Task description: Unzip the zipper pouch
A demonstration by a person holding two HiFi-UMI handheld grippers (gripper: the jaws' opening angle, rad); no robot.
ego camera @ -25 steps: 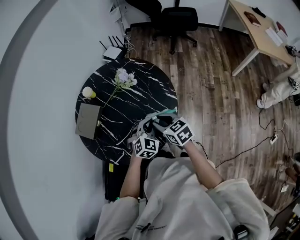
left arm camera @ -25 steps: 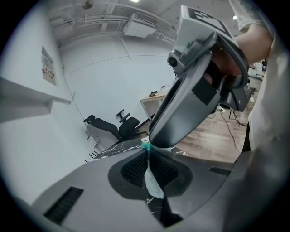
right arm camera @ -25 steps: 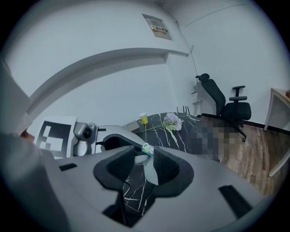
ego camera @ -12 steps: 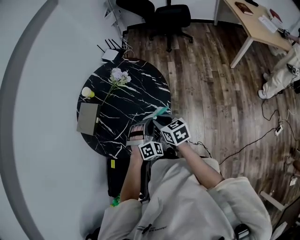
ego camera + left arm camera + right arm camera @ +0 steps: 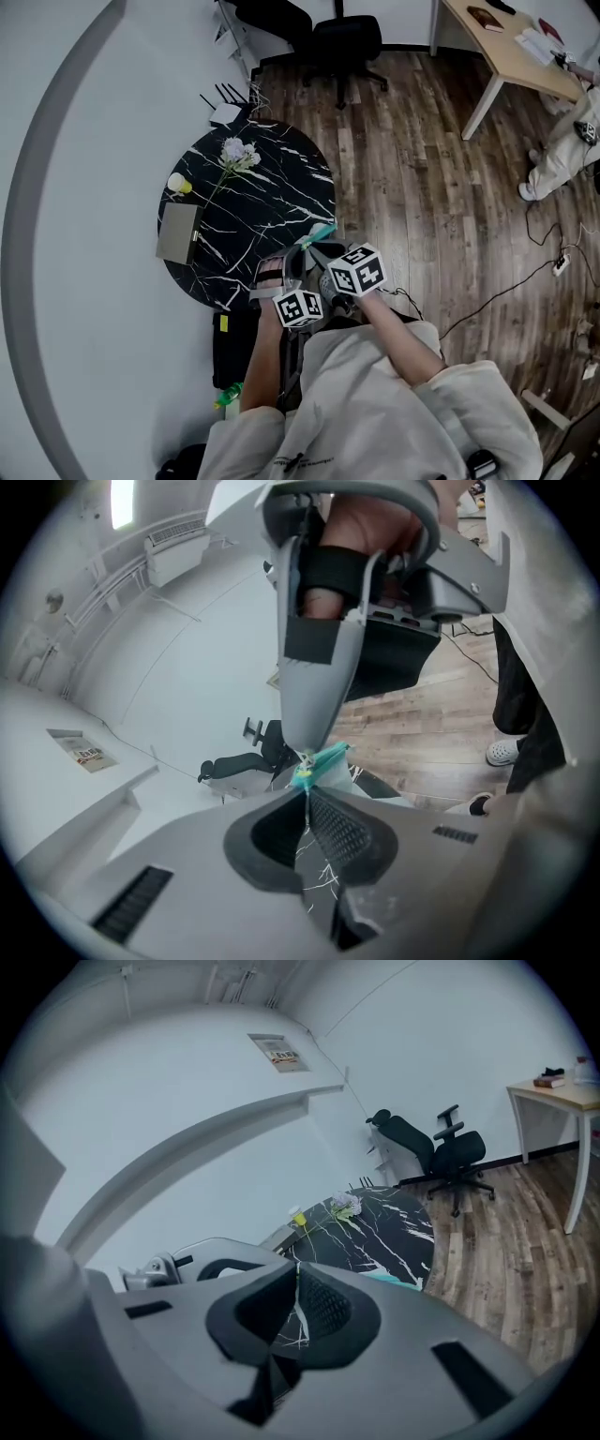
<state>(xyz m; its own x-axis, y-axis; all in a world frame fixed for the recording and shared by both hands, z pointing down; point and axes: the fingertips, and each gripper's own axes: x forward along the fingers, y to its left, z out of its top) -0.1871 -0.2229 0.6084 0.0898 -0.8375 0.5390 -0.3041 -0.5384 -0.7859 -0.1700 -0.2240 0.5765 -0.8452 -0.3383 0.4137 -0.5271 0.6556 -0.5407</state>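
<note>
The zipper pouch (image 5: 321,232), edged in teal, hangs at the near right rim of the black marble table (image 5: 253,202). In the left gripper view, my left gripper (image 5: 306,785) is shut on the pouch's (image 5: 323,761) teal end. My right gripper's tip comes down onto that same end, where a small pale tab shows. In the right gripper view, my right gripper (image 5: 298,1267) has just been closing and its jaws now meet. What they pinch is hidden, and the pouch (image 5: 394,1282) peeks out beside them.
On the table lie a flower sprig (image 5: 234,155), a yellow cup (image 5: 178,183) and a grey flat box (image 5: 178,232). A black bag (image 5: 234,347) sits below the table's near edge. An office chair (image 5: 342,42) and a wooden desk (image 5: 511,47) stand on the wood floor.
My left gripper has rolled, its marker cube turning to face up. Both grippers and the pouch drifted a little along the table's near rim.
</note>
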